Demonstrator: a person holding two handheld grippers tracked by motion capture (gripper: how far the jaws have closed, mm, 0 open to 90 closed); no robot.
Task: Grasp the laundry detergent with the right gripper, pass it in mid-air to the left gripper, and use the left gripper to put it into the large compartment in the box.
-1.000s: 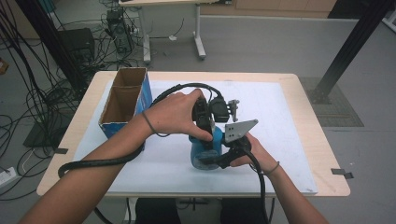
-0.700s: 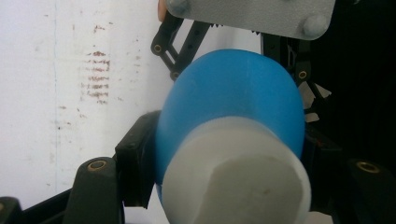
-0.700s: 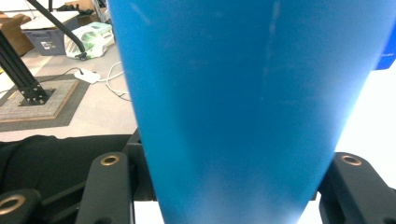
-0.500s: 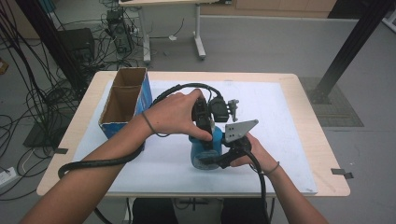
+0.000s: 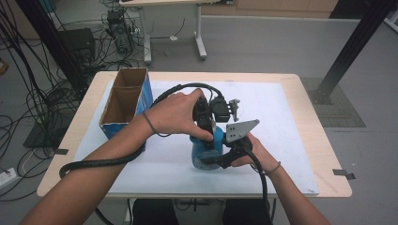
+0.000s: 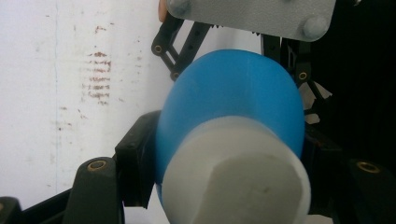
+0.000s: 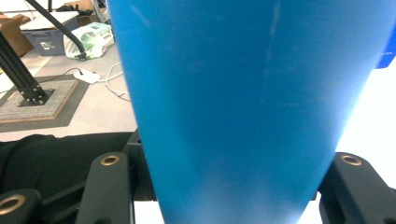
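A blue bottle point(image 5: 202, 151) with a white cap point(image 6: 233, 182) is held over the white mat, between both grippers. My left gripper point(image 5: 209, 139) comes down on its top end, jaws shut on it at either side of the cap and shoulder point(image 6: 229, 158). My right gripper point(image 5: 219, 157), with its grey three-cornered plate point(image 5: 241, 129), reaches in from the right and is shut on the bottle's blue body point(image 7: 243, 93). In the left gripper view the right gripper's plate point(image 6: 252, 16) and black links sit beyond the bottle.
An open cardboard box point(image 5: 124, 101) with blue sides stands at the mat's left end. The white mat point(image 5: 281, 117) covers most of the wooden table point(image 5: 324, 140). Cables trail from both grippers; another table and cable clutter lie beyond the far edge.
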